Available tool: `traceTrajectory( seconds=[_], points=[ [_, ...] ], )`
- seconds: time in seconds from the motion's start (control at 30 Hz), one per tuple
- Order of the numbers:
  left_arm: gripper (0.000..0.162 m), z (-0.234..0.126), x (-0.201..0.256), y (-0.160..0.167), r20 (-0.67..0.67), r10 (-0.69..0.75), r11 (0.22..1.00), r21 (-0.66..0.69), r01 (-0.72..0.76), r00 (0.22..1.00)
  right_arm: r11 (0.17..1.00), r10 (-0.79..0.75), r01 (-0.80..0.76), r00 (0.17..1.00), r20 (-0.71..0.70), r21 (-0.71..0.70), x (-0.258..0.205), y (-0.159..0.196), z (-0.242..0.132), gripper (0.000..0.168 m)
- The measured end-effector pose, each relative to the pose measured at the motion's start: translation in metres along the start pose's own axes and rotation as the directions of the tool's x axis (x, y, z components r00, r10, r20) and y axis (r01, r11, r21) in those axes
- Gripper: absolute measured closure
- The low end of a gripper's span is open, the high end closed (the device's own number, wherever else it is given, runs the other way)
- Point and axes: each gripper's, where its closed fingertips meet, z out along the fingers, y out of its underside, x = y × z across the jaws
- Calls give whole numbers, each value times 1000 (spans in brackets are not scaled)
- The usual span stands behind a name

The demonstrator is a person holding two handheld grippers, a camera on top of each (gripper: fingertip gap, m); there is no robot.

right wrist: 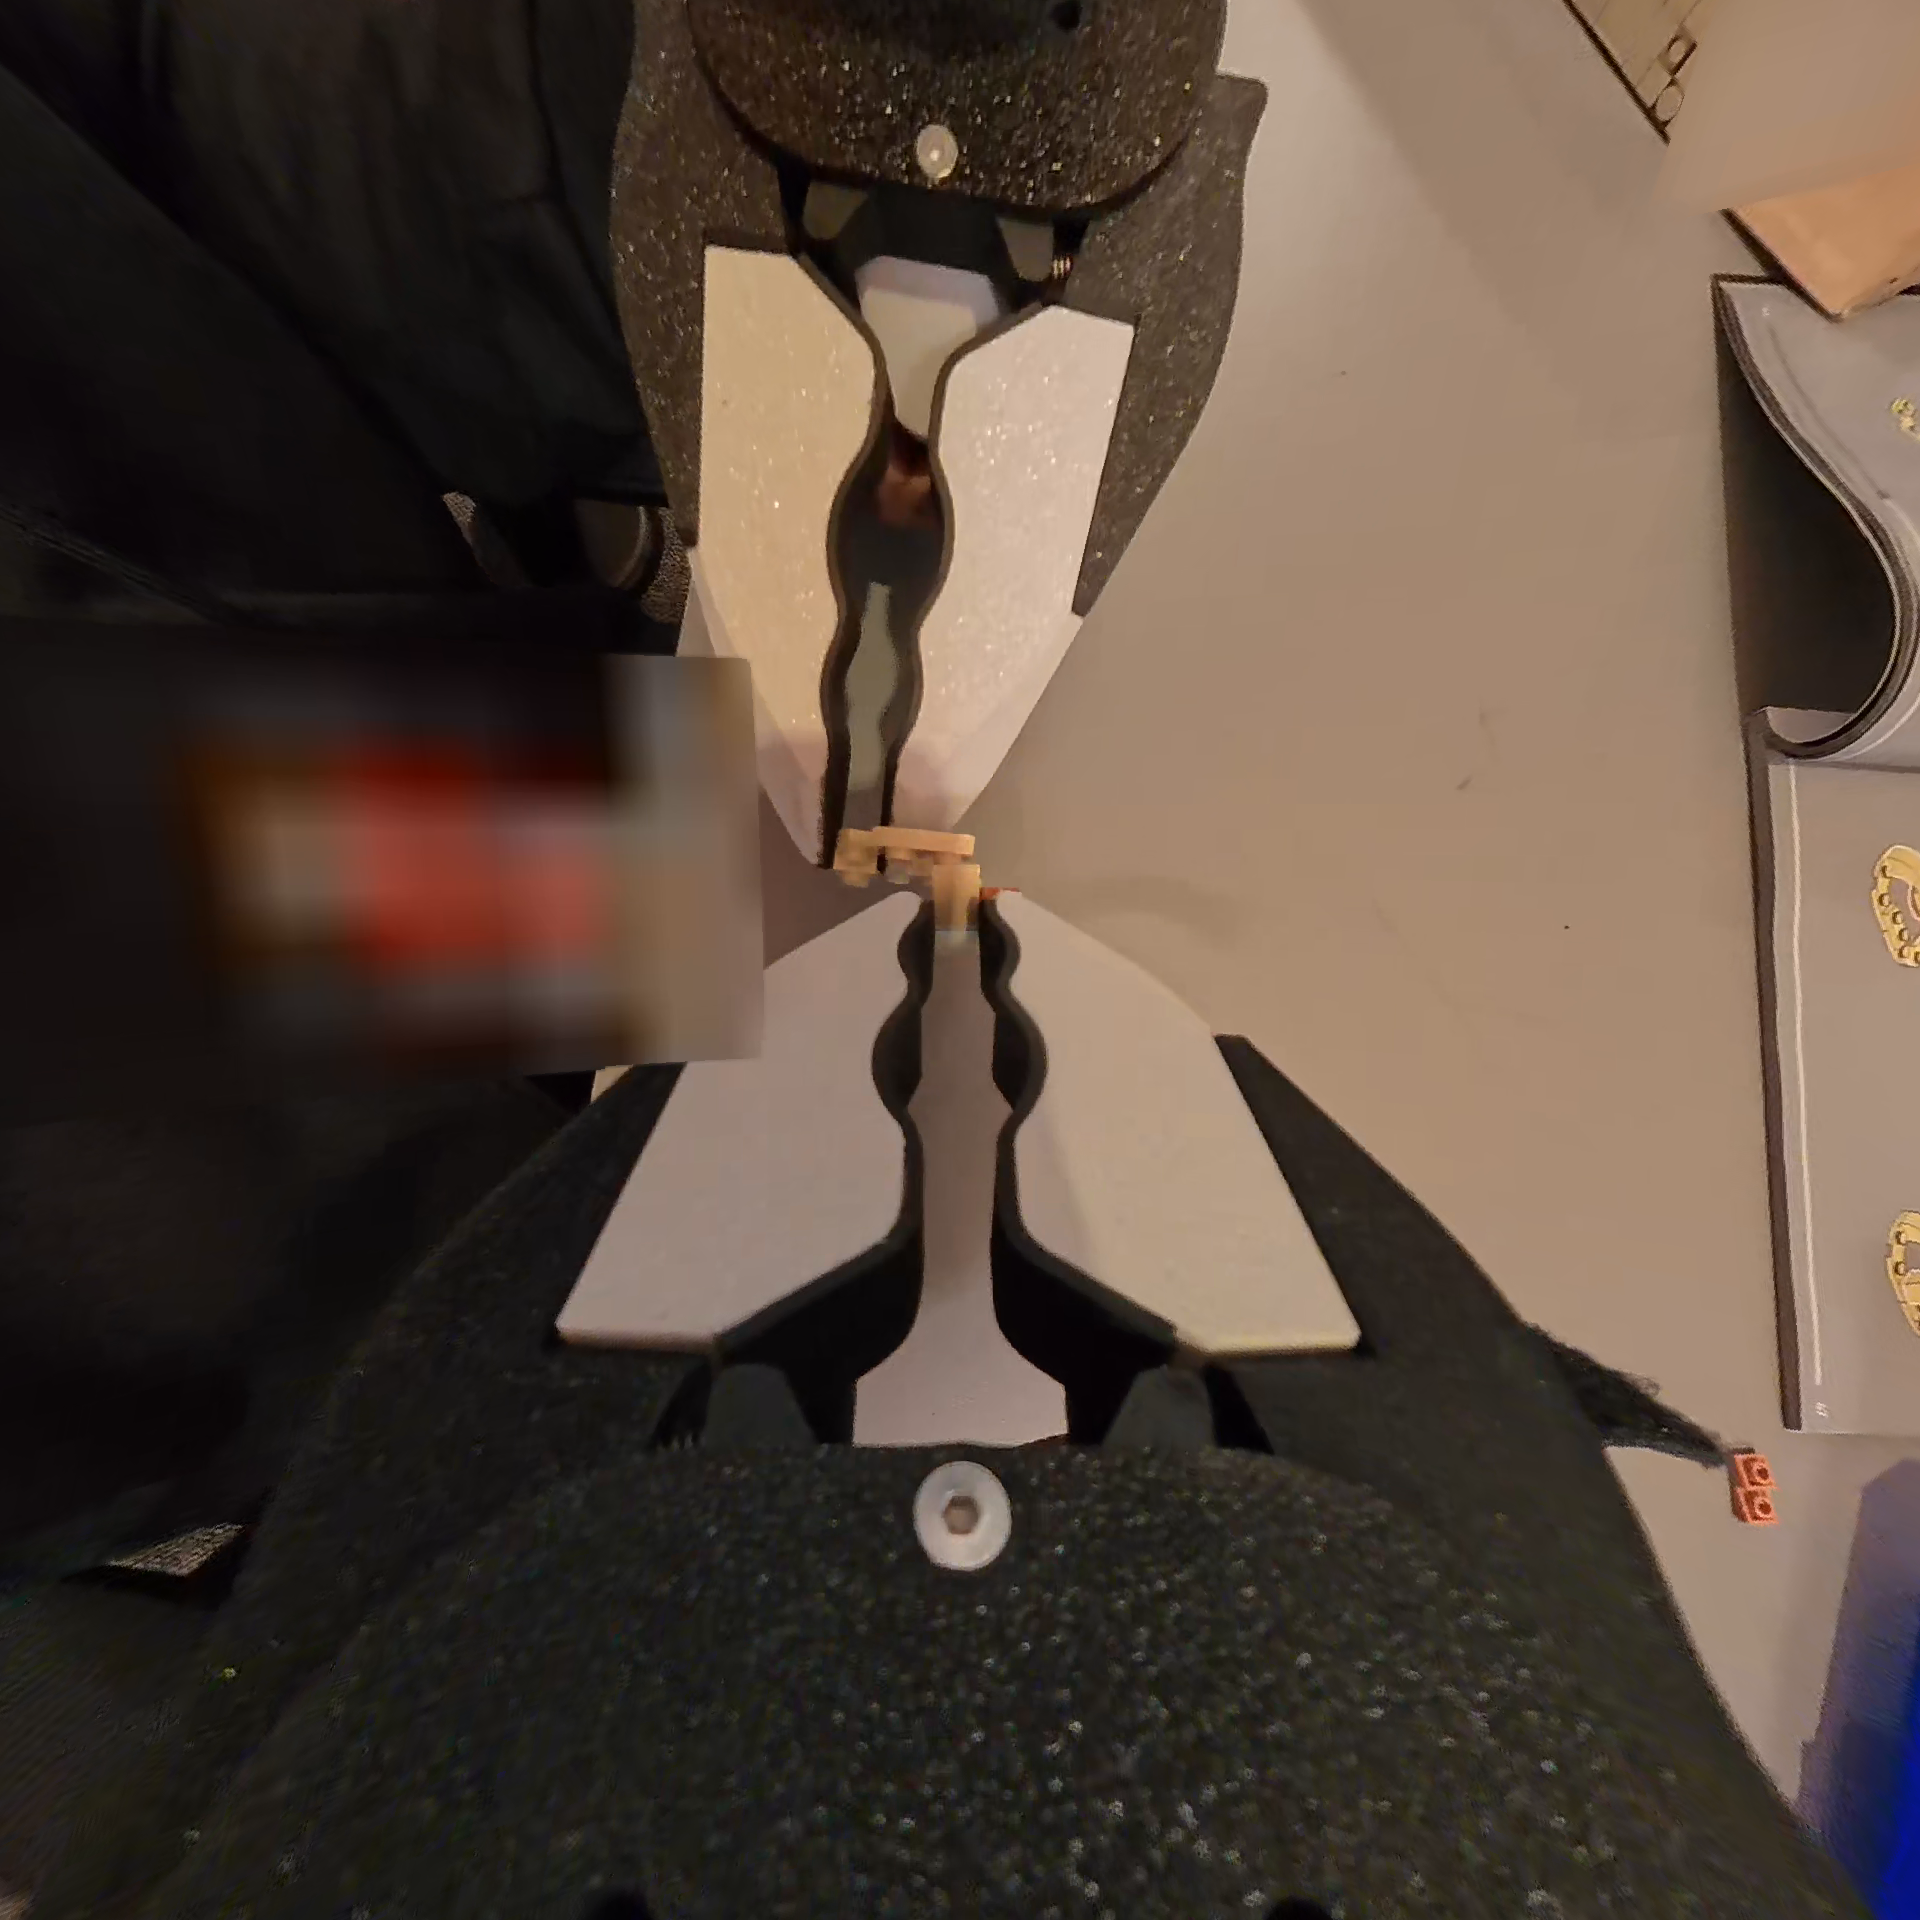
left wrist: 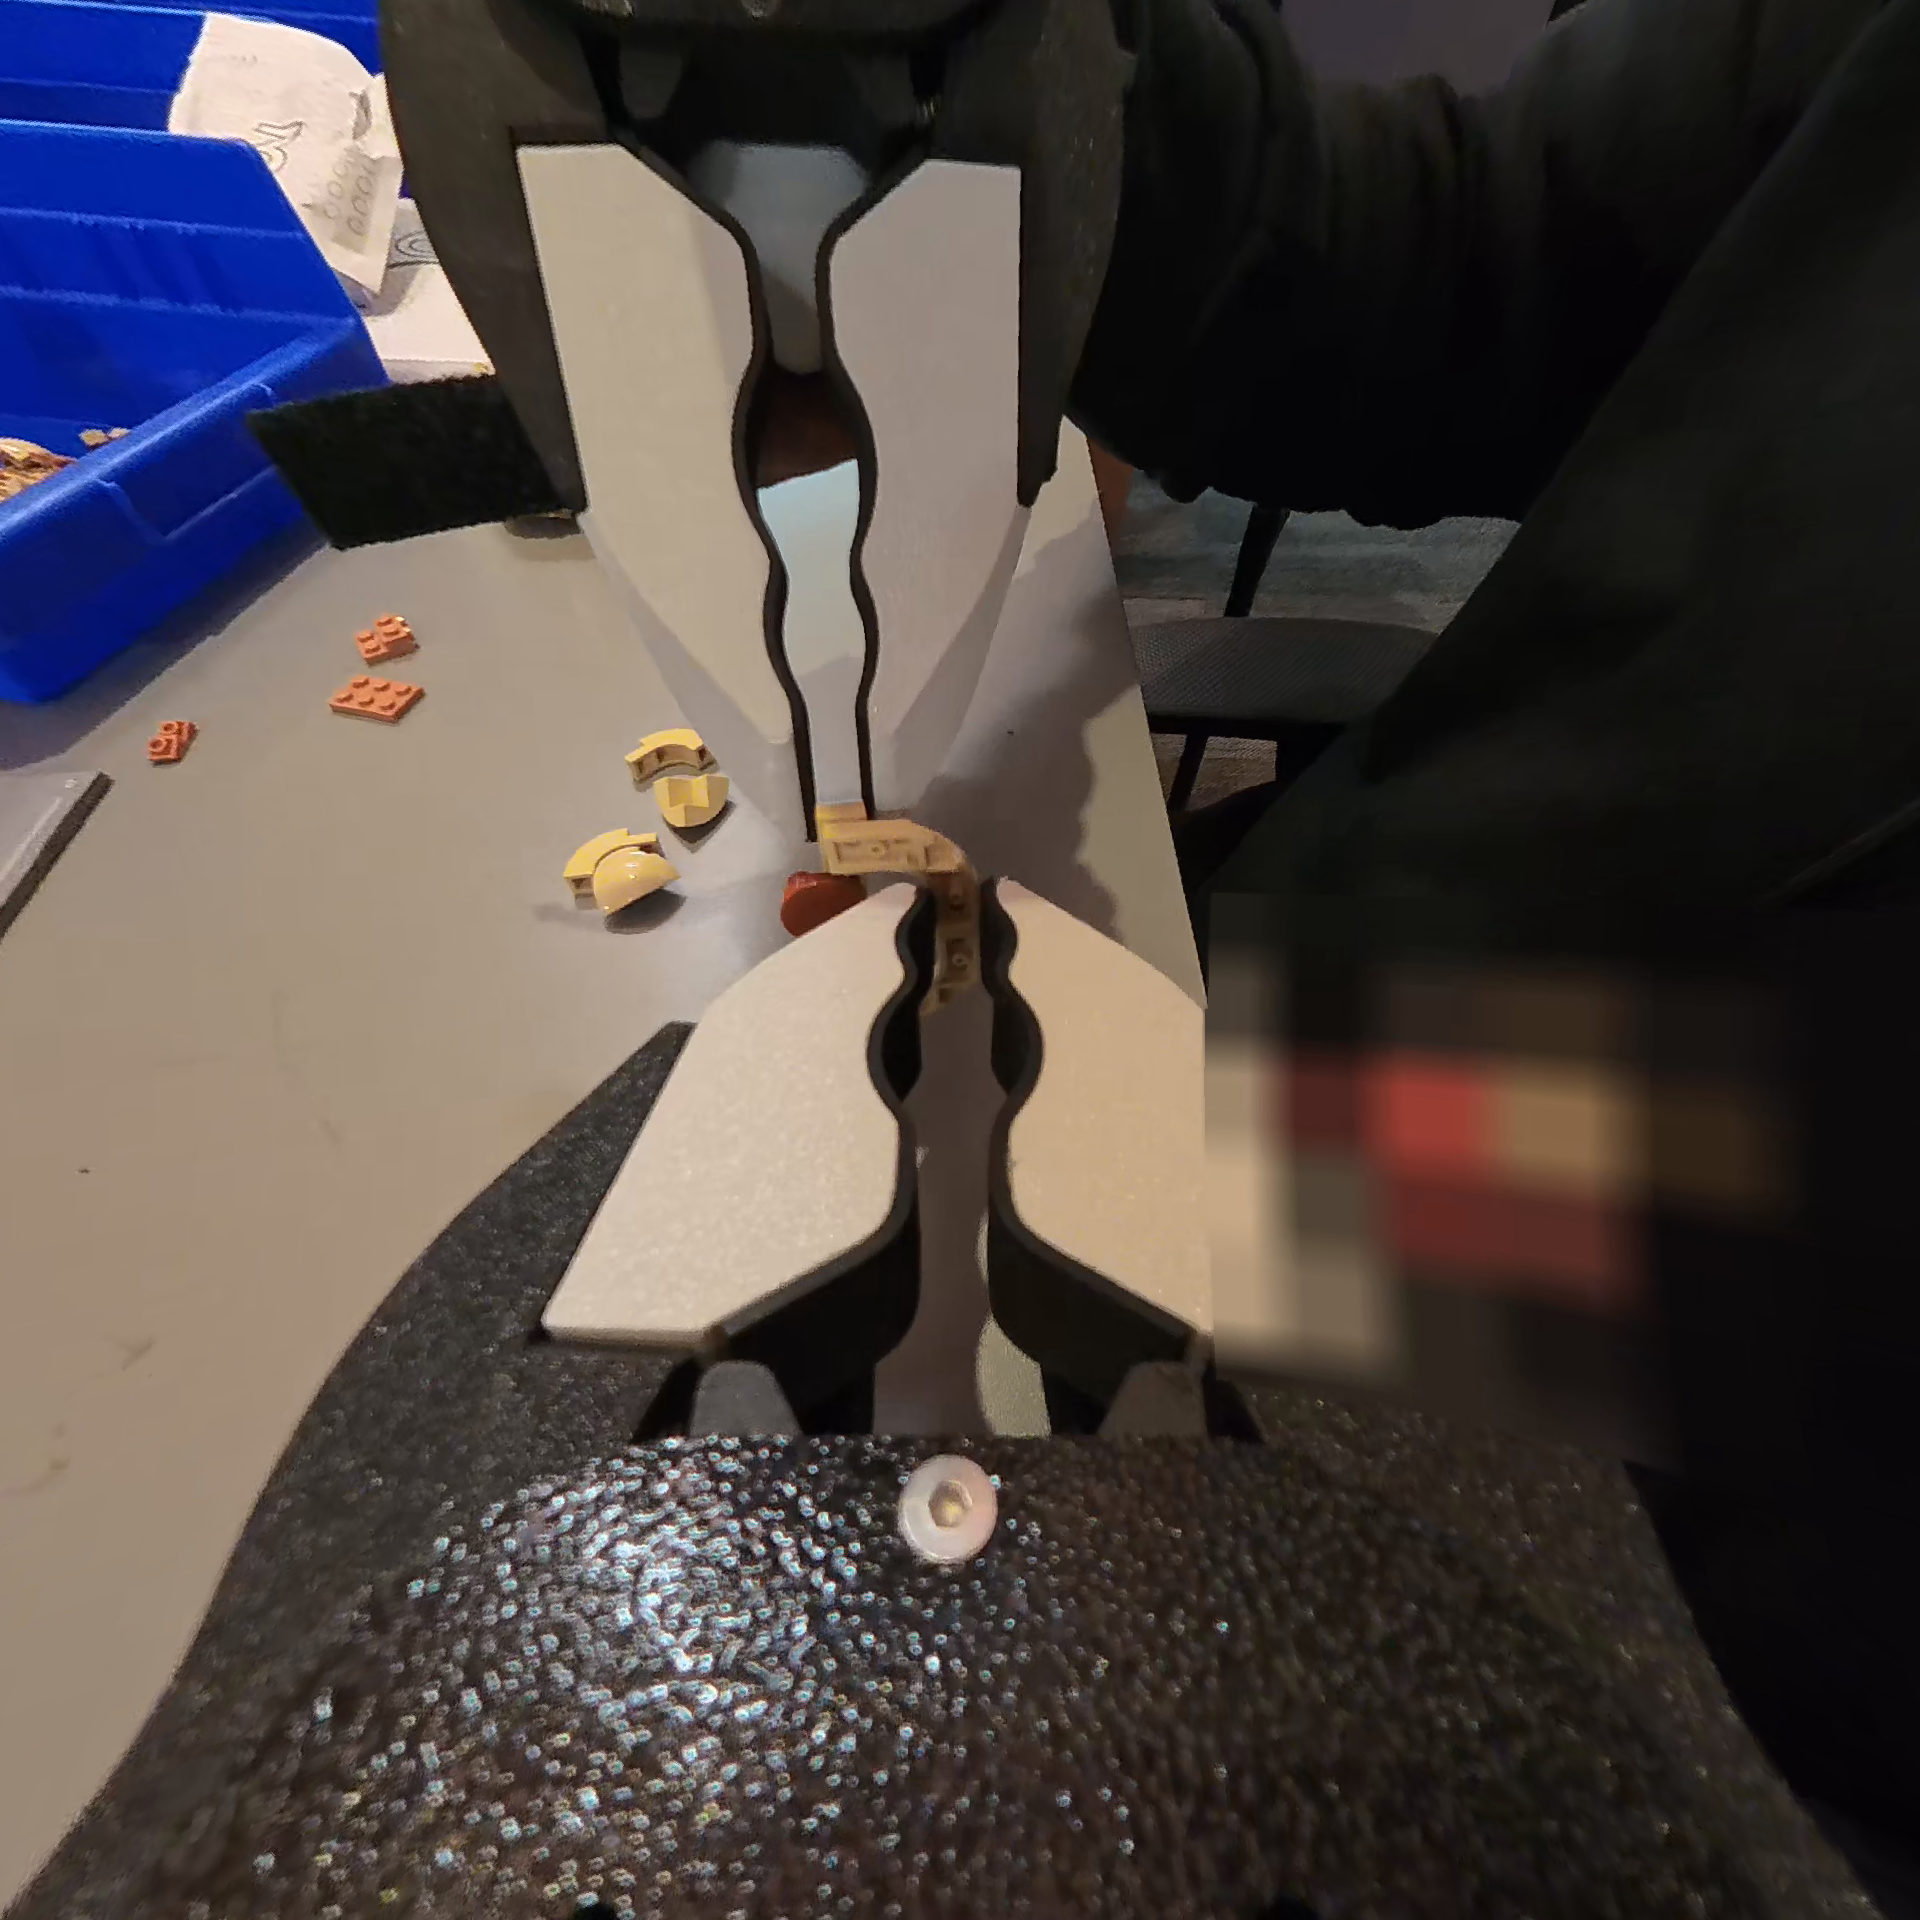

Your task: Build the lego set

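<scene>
I have both grippers meeting tip to tip above the grey surface. My left gripper has its jaws narrowed onto one end of a tan curved lego piece, which stands between them. My right gripper comes in from the far side, its jaws pinched on a small tan block at the other end of that same curved run. From the right wrist view my right gripper clamps a tan stub, and the left gripper opposite grips the flat tan plate joined to it.

A dark red brick sits just beneath the held assembly; I cannot tell whether it touches.

Toward the surface's left side lie loose tan rounded pieces, and farther on three orange-brown plates. A blue bin stands at the far left corner, paper sheets beside it.

An open instruction booklet lies along the surface's edge opposite the person, with one orange-brown plate near it.
</scene>
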Motion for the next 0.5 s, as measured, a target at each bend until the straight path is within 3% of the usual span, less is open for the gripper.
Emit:
traceTrajectory(
  seconds=[0.5],
  points=[
    [152,1,-4,-2,68,38,999,-21,-36,997,1000,-20,20,998,-53,0,1,-2,0,161]
  ],
)
